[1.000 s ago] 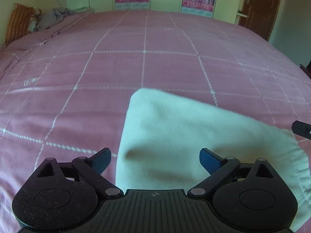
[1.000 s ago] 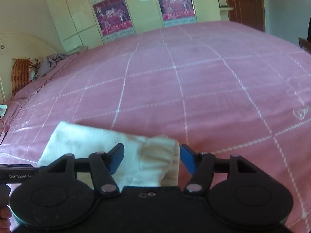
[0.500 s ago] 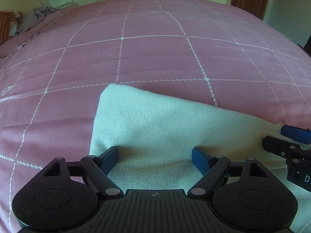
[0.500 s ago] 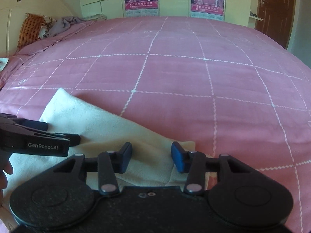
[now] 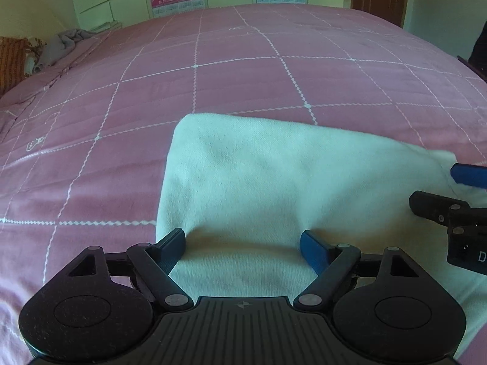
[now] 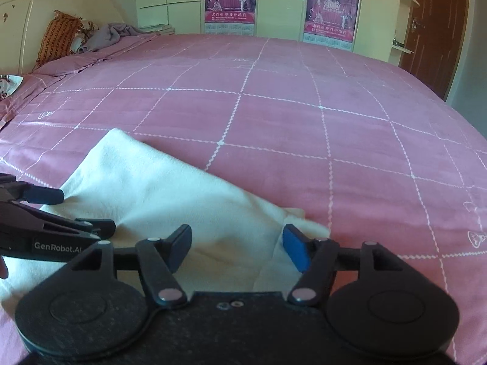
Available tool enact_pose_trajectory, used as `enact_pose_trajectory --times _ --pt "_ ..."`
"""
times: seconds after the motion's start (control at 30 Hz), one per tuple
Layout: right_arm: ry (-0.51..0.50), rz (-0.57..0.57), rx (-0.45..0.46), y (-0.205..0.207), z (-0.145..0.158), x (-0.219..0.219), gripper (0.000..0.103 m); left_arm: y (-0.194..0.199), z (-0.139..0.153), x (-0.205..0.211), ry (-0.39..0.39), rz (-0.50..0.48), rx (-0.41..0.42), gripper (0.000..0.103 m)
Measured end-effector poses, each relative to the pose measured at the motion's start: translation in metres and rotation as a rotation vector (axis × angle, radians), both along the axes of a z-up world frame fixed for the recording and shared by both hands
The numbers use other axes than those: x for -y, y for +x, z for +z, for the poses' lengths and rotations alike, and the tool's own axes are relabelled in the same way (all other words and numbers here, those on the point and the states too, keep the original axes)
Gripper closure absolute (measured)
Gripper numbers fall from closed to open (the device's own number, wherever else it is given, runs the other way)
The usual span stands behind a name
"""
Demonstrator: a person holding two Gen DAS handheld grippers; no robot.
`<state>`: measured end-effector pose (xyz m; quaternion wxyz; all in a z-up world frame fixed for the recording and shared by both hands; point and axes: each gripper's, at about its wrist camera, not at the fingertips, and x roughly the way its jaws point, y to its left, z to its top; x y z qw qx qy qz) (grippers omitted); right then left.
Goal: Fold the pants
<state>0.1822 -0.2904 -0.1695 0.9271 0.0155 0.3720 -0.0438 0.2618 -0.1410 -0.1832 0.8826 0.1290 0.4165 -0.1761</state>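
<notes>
**Mia:** Looking at the bed, I think the white pants (image 5: 274, 188) are mostly folded. They lie in a thick, neat bundle on the pink bedspread (image 5: 243, 60), at the near edge close to the person.

**Ben:** Are the grippers holding them?

**Mia:** No. The left gripper (image 5: 243, 243) has its two blue fingers spread wide, with the cloth lying between them but not pinched. The right gripper (image 6: 237, 245) is spread wide too, just over the right end of the bundle, and it grips nothing.

**Ben:** What is that bit sticking out on the right?

**Mia:** In the right wrist view a small layer of cloth pokes out under the top layer, near the right finger (image 6: 296, 251). So the edges do not line up all the way there, I think.

**Ben:** So what is left to do?

**Mia:** My guess is not much. Maybe one more fold to make it smaller, or just a pat and a tuck on that loose end. I cannot see the near side of the pants, because the grippers hide it, so I cannot tell if it is tidy there.

**Ben:** Anything else on the bed?

**Mia:** A striped pillow (image 6: 57, 38) and a gray blanket (image 6: 112, 35) are far away at the head of the bed. They are well apart from the pants.
</notes>
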Motion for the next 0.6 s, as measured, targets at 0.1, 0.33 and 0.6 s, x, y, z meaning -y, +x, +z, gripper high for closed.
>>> enact_pose_trajectory --times 0.1,0.33,0.6 --pt "-0.048 0.006 0.005 -0.023 -0.004 -0.006 0.036 -0.018 0.005 -0.011 -0.023 0.012 -0.005 0.020" --pt "0.002 -0.014 -0.020 -0.068 -0.012 -0.004 0.031 -0.063 0.002 -0.030 -0.034 0.009 -0.001 0.020" --pt "0.096 -0.045 -0.036 -0.083 -0.003 0.003 0.027 -0.086 0.013 -0.058 -0.120 0.041 -0.026 0.020"
